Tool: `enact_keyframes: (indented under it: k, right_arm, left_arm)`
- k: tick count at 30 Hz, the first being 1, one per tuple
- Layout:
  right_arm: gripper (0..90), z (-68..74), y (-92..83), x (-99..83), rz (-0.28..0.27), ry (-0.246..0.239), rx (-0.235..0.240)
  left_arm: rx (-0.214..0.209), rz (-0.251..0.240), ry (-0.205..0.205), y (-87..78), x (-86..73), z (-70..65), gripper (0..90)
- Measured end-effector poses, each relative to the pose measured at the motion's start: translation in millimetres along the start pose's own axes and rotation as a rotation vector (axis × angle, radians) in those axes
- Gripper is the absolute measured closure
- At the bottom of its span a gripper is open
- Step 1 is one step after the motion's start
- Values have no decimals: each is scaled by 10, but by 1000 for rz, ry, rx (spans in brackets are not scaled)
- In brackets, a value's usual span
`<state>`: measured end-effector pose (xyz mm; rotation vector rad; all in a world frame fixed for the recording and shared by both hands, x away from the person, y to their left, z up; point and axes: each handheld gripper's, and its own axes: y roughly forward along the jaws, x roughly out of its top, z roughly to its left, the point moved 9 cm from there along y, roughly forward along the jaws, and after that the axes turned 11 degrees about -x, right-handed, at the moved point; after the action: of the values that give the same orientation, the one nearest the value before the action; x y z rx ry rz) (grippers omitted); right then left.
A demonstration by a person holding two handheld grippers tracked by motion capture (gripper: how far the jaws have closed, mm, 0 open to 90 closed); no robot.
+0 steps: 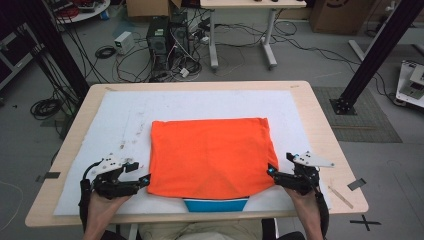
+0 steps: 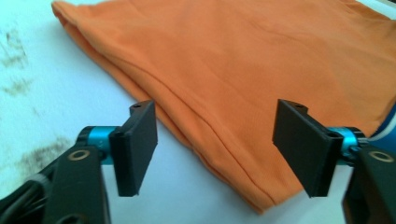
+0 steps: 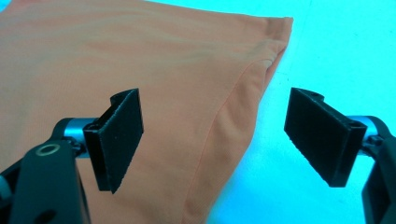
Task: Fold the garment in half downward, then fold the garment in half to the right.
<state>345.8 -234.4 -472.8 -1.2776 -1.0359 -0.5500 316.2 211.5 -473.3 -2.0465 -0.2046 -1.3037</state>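
Your left gripper (image 1: 144, 179) sits at the near left corner of the orange cloth (image 1: 210, 155), jaws spread wide and clamped on nothing; in the left gripper view the cloth's folded left edge (image 2: 187, 135) runs between the black pads without touching them. The cloth lies flat and squared in the middle of the white mat (image 1: 120, 115), a blue band (image 1: 215, 204) peeking out under its near edge. To the right, your right gripper (image 1: 271, 172) mirrors the pose at the near right corner, jaws likewise apart and empty, the cloth's right hem (image 3: 243, 116) lying between the pads. The fold looks set down and both corners let go, so the next move is probably a fresh grip: close on both near corners, or on one side edge, low enough to catch every layer. Bare mat lies on the left, the far side and the right, but the table's near edge (image 1: 150, 218) is close to your hands.
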Motion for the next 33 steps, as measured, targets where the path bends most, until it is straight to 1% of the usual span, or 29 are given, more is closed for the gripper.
enact_keyframes:
  k: [1,4,7,9,10,12,13,14,16,17,18,19,20,21,22,23,24,25,26,27,28,29,30,31,32,33]
  right_arm:
    - [202,-5,5,24,-5,10,8]
    - [203,16,10,40,-14,7,12]
    - [203,48,24,28,-7,10,17]
    - [203,65,29,36,-9,8,18]
    - [203,66,32,48,-13,3,21]
    - [203,72,34,76,-17,8,24]
    - [202,74,33,88,-18,5,28]
    - [203,78,34,110,-23,9,28]
    - [202,81,31,127,-29,6,27]
    - [203,92,24,159,-39,4,28]
    - [203,92,24,159,-39,4,28]
    - [203,104,28,175,-38,3,30]
    - [203,113,34,179,-38,5,33]
    - [203,120,42,181,-37,5,35]
    - [203,120,42,181,-37,5,35]
    - [203,138,67,183,-31,-1,45]
    - [203,138,67,183,-31,-1,45]
    - [203,145,81,185,-27,-6,46]
    - [203,154,98,206,-24,-10,51]
    - [203,158,97,223,-28,-11,52]
    - [203,158,97,223,-28,-11,52]
    - [203,167,90,266,-39,-18,53]
    - [203,167,90,266,-39,-18,53]
    - [203,180,87,300,-45,-23,55]
    - [203,185,88,312,-47,-28,57]
    - [203,191,91,322,-46,-29,59]
  left_arm:
    - [-9,6,-3,-26,-21,-24,340]
    - [2,18,-5,-40,-38,-25,340]
    - [23,10,-12,-49,-26,6,348]
    - [28,8,-13,-53,-19,18,351]
    - [23,5,-20,-51,-10,16,351]
    - [43,10,-15,-46,-4,26,351]
    - [43,10,-15,-46,-4,26,351]
    - [67,20,-7,-42,-15,30,351]
    - [65,27,-9,-25,-28,9,358]
    - [54,27,0,-21,-30,-16,365]
    - [54,27,0,-21,-30,-16,373]
    - [40,23,7,-15,-25,-36,376]
    - [40,23,7,-15,-25,-36,378]
    - [23,23,10,-1,-22,-50,383]
    - [23,23,10,-1,-22,-50,384]
    - [8,20,13,6,-19,-61,389]
    - [8,20,13,6,-19,-61,401]
    - [-1,20,14,8,-22,-73,401]
    - [-4,18,19,15,-38,-107,402]
    - [0,27,30,21,-56,-129,407]
    - [0,27,30,21,-56,-129,411]
    - [2,40,44,45,-98,-179,412]
    - [2,40,44,45,-98,-179,414]
    - [-4,48,49,63,-136,-213,419]
    - [-4,48,49,63,-136,-213,419]
    - [1,53,45,75,-173,-225,419]
